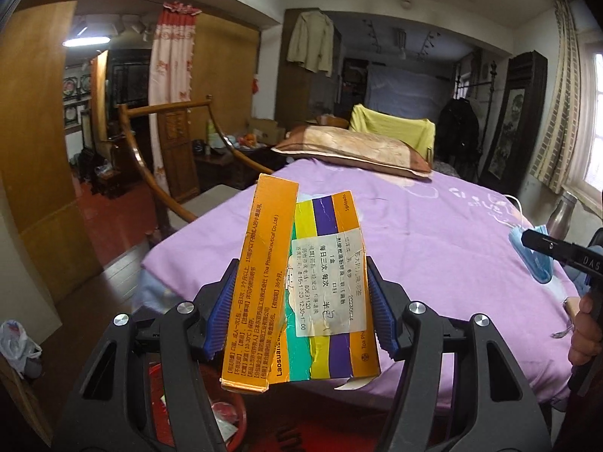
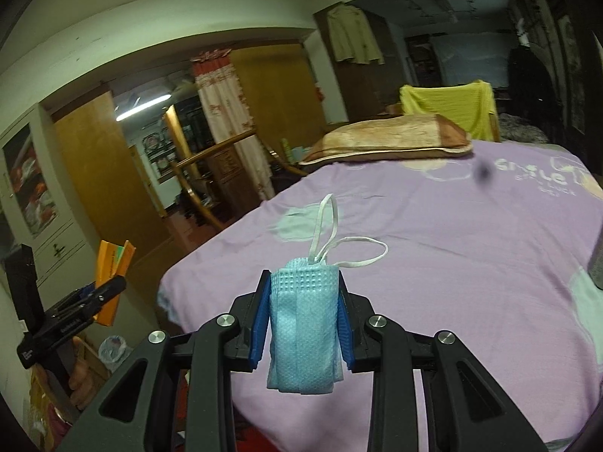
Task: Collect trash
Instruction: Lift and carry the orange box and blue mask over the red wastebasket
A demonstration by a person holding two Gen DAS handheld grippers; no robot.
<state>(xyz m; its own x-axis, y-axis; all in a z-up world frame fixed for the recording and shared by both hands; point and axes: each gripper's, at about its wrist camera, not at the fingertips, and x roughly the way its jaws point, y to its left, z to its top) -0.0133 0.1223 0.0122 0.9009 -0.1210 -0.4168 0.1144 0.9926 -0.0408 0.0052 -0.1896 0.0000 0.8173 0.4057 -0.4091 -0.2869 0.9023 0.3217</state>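
Observation:
My left gripper [image 1: 299, 301] is shut on a torn orange medicine box [image 1: 301, 286] with green, yellow and purple stripes and a white label, held upright above the foot of the bed. The box also shows in the right wrist view [image 2: 113, 267], at the left. My right gripper [image 2: 304, 320] is shut on a folded blue face mask [image 2: 303, 327] with white ear loops, above the purple bedspread. The mask also shows in the left wrist view [image 1: 527, 252], at the right edge.
A bed with a purple cover [image 1: 414, 233] and a brown pillow [image 1: 354, 150] fills the middle. A red bin [image 1: 218, 410] with scraps sits below the left gripper. A steel bottle [image 1: 561, 214] stands at the right. A wooden chair [image 1: 166, 143] and a plastic bag [image 1: 17, 342] are at the left.

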